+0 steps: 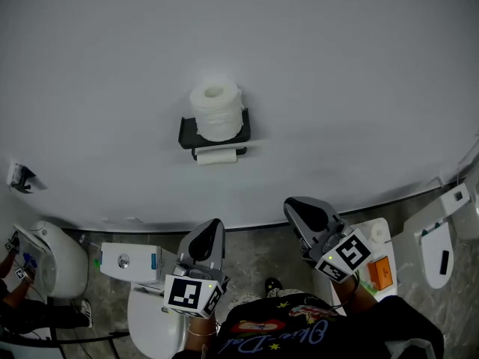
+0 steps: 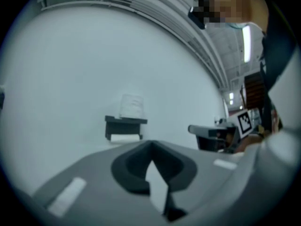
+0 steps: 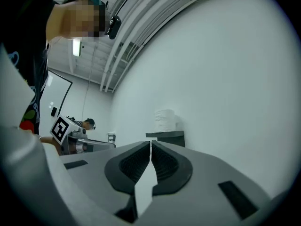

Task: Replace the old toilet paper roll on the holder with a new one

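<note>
1. Ahead of both grippers stood a broad, plain white wall (image 1: 314, 66), well apart from either set of jaw tips.
2. Below and just to the left of the left gripper (image 1: 212, 230) sat a white toilet (image 1: 142, 313) on the grey floor.
3. That grey left gripper, with its marker cube at the rear, was pointed at the wall. Its dark-padded jaws were pressed together with nothing between them.
4. Beside it, the grey right gripper (image 1: 298, 208) was angled slightly towards the left one. Its ribbed dark pads also met, and it carried nothing.
5. A black wall-mounted toilet paper holder with a flat shelf on top (image 1: 187, 134) was fixed to the wall ahead of the two grippers, nearer the left gripper's line than the right's and out of contact with both.
6. On that shelf a full white toilet paper roll (image 1: 216, 111) stood upright, above and beyond the jaw tips. In the right gripper view it appeared just right of the closed jaws.
7. Under the shelf, a slim, nearly spent white roll (image 1: 217, 156) lay across the holder's bar, sitting directly below the full roll and untouched by either gripper.
</note>
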Demonstrator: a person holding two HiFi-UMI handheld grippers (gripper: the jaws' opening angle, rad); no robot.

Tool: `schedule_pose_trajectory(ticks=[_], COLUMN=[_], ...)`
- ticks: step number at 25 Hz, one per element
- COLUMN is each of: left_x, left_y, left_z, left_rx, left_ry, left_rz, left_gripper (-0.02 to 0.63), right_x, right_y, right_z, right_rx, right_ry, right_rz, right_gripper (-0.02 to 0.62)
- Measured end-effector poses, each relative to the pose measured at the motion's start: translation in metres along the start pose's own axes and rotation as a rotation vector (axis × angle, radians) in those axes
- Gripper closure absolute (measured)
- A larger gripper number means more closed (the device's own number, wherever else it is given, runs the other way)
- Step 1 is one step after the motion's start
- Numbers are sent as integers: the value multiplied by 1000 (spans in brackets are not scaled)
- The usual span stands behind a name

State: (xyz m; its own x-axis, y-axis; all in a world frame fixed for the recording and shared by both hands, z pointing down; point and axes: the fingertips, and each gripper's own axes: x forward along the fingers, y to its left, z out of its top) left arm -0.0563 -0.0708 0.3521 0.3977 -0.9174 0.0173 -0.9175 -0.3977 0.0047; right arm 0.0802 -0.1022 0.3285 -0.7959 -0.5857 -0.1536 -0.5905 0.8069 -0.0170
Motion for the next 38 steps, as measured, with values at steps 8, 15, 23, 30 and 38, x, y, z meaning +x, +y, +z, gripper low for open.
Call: schedule_pose_trajectory(ticks=[8, 15, 23, 30, 38], left_x=[51, 75, 105, 120, 150], left_y=[23, 51, 95, 121, 127], left_z=[-9, -7, -44, -28, -27], left_rx=[-14, -175, -691, -1083, -1223], left_ry=[43, -9, -116, -380, -400], left_rz=[-66, -137, -103, -185, -217], left_gripper=[606, 606, 599, 350, 284], right_x=[40, 63, 63, 47, 44], right_y=[-31, -37, -39, -46, -30], right_z=[-17, -21, -15, -12, -8], right_rx=[55, 65, 26, 1, -107], right_ry=[14, 25, 31, 44, 77], right_rz=[-93, -159, -205, -278, -283], right_gripper=[580, 581, 581, 581, 581])
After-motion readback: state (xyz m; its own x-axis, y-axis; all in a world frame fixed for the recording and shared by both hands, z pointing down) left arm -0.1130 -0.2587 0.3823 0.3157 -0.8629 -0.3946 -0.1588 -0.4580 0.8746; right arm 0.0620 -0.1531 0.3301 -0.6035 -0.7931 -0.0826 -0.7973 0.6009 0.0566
